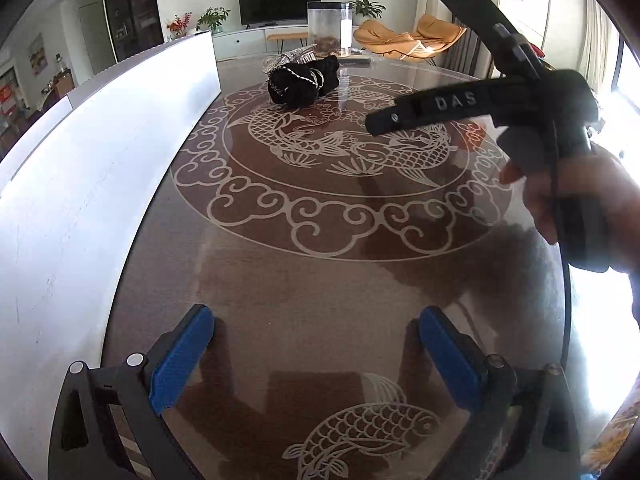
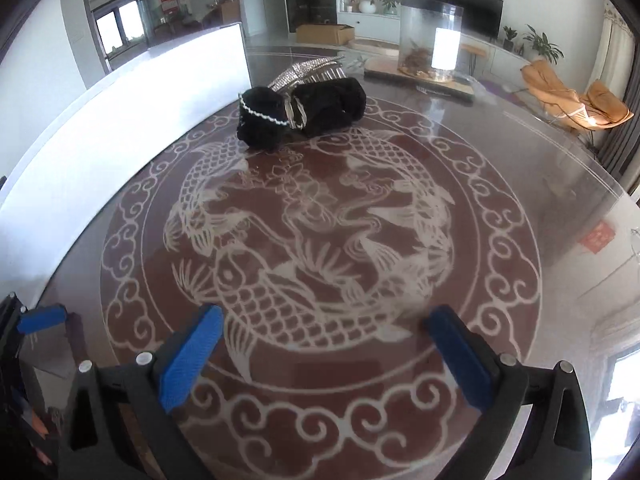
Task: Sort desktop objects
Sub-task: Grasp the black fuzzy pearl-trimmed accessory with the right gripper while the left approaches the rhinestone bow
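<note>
Table: a round glass-topped table point(image 2: 520, 152) with carp pattern is seen, a long white box point(image 2: 120, 128) along its left edge.
Objects: a heap of black fluffy accessories with pearl and rhinestone trim point(image 2: 304, 110) lies unsorted at the far side.
Progress: sorting is judged barely begun.
Left gripper point(image 1: 316, 356): tilted downward, blue pads spread wide, nothing held.
Right gripper point(image 2: 324, 356): likewise angled down, spread wide and empty.

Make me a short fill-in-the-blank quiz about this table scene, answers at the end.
1. The pattern on the table shows ____ inside a ring of swirls.
2. The fluffy bundle near the white board is coloured ____.
3. Both the left tool and the right tool have their jaws ____.

Answers: fish; black; open
</note>
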Available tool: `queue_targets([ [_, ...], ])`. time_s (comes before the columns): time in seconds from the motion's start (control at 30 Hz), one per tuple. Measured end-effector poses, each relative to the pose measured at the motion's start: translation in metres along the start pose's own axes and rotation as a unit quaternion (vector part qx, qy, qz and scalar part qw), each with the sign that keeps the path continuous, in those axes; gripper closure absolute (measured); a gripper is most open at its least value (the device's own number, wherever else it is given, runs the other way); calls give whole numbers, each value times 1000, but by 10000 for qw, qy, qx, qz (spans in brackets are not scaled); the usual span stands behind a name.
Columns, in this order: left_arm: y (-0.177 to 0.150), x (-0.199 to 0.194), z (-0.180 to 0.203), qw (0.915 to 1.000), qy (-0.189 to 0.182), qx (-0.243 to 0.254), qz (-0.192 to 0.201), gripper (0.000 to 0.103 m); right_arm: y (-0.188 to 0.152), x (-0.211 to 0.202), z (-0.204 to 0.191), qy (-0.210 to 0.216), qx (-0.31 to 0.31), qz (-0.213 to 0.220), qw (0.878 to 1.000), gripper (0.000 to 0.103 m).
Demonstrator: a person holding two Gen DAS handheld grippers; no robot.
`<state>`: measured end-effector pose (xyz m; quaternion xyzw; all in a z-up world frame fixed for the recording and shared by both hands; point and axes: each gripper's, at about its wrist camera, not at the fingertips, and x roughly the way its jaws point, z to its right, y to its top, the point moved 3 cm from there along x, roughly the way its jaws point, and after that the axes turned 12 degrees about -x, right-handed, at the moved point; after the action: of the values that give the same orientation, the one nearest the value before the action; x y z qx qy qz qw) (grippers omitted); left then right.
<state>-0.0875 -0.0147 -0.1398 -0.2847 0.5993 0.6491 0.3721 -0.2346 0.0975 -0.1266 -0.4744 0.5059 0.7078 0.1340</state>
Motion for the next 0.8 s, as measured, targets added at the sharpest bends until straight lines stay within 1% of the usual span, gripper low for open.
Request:
queue_targets([
  [0.07, 0, 1, 0, 10000, 2, 1, 0, 0, 38, 8, 7, 61, 203, 318, 9993, 0],
  [0.17, 0, 1, 0, 10000, 2, 2, 2, 0, 87, 26, 10, 138, 521, 456, 9975, 0],
  [0.23, 0, 1, 0, 10000, 1, 2, 2, 0, 108, 45, 11, 135, 687, 332, 9970, 0],
  [0.3, 0, 1, 0, 10000, -1, 2, 2, 0, 115, 68, 12, 18, 740, -25, 9973, 2],
  [0.33, 0, 1, 0, 10000, -1, 3, 2, 0, 113, 75, 12, -90, 703, -182, 9973, 14],
  [0.37, 0, 1, 0, 10000, 0, 0, 3, 0, 109, 78, 13, -100, 690, -227, 9973, 25],
  [0.4, 0, 1, 0, 10000, -1, 0, 4, 0, 103, 77, 14, -115, 721, -178, 9972, 37],
  [0.47, 0, 1, 0, 10000, -1, 1, 4, 0, 89, 66, 18, -115, 773, -15, 9969, 39],
  [0.57, 0, 0, 0, 10000, 0, 1, 6, 0, 53, 41, 24, -44, 698, 65, 9975, 40],
  [0.67, -1, 0, 1, 10000, -1, -1, 7, 0, 2, 4, 37, -19, 739, 64, 9972, 40],
  [0.8, -1, 0, 1, 10000, 0, 4, -3, 0, -83, -53, 48, -211, 686, 8, 9974, 38],
])
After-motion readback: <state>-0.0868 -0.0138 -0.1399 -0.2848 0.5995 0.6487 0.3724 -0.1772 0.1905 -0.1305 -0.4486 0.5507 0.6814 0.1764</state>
